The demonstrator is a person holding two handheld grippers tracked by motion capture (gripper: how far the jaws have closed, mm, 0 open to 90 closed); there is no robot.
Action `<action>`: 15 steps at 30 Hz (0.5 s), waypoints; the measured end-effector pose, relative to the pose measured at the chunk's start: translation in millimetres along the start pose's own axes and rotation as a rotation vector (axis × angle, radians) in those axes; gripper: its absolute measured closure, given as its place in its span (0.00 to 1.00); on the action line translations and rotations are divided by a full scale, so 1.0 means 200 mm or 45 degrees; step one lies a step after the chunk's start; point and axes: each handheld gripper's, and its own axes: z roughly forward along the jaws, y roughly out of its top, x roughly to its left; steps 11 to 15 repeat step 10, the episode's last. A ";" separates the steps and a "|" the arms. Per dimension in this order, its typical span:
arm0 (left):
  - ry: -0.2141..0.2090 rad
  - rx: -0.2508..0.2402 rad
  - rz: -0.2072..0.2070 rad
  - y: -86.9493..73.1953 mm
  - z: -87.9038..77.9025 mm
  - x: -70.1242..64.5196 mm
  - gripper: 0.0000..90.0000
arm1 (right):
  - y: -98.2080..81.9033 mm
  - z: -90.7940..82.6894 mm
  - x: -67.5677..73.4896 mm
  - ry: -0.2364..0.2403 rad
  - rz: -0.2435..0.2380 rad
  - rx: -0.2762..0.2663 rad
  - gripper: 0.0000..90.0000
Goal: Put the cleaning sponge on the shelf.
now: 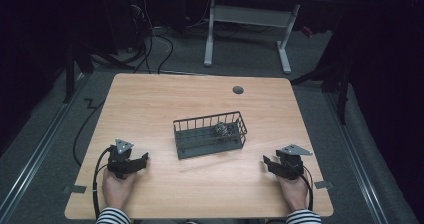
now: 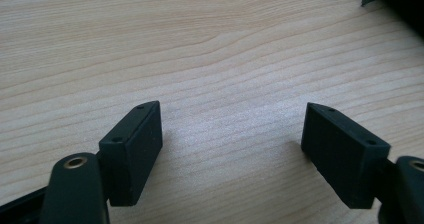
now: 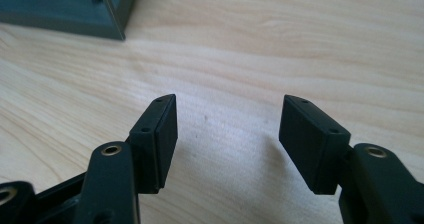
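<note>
Likely light, crushable foil ball in wire basket mid-desk: pinch gently across its middle; both grippers, left and right, empty, jaws apart.

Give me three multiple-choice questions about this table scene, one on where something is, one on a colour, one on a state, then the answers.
1. Where does the small crumpled object lie?
A. inside the wire basket
B. on the bare table
C. between the left gripper's jaws

2. What colour is the wire basket?
A. white
B. dark grey
C. red

3. How does the left gripper stand?
A. shut on the basket
B. shut on nothing
C. open, nothing between its jaws

Answers: 1 A, the high view shows it within the basket's walls. 2 B, its wires and floor are dark grey. 3 C, the left gripper view shows bare wood between the jaws.
</note>
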 end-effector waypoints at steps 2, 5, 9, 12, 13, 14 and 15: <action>0.001 0.000 0.000 0.00 0.00 0.00 0.28 | -0.01 0.01 0.00 0.000 0.002 0.020 0.45; 0.003 0.000 -0.001 0.00 0.00 0.00 0.28 | -0.01 0.01 0.01 -0.005 -0.004 0.020 0.43; 0.002 0.000 -0.001 0.00 0.00 0.00 0.28 | -0.01 0.01 0.01 -0.012 0.000 0.022 0.42; 0.002 0.000 -0.001 0.00 0.00 0.00 0.28 | -0.01 0.01 0.01 -0.012 0.000 0.022 0.42; 0.002 0.000 -0.001 0.00 0.00 0.00 0.28 | -0.01 0.01 0.01 -0.012 0.000 0.022 0.42; 0.002 0.000 -0.001 0.00 0.00 0.00 0.28 | -0.01 0.01 0.01 -0.012 0.000 0.022 0.42; 0.002 0.000 -0.001 0.00 0.00 0.00 0.28 | -0.01 0.01 0.01 -0.012 0.000 0.022 0.42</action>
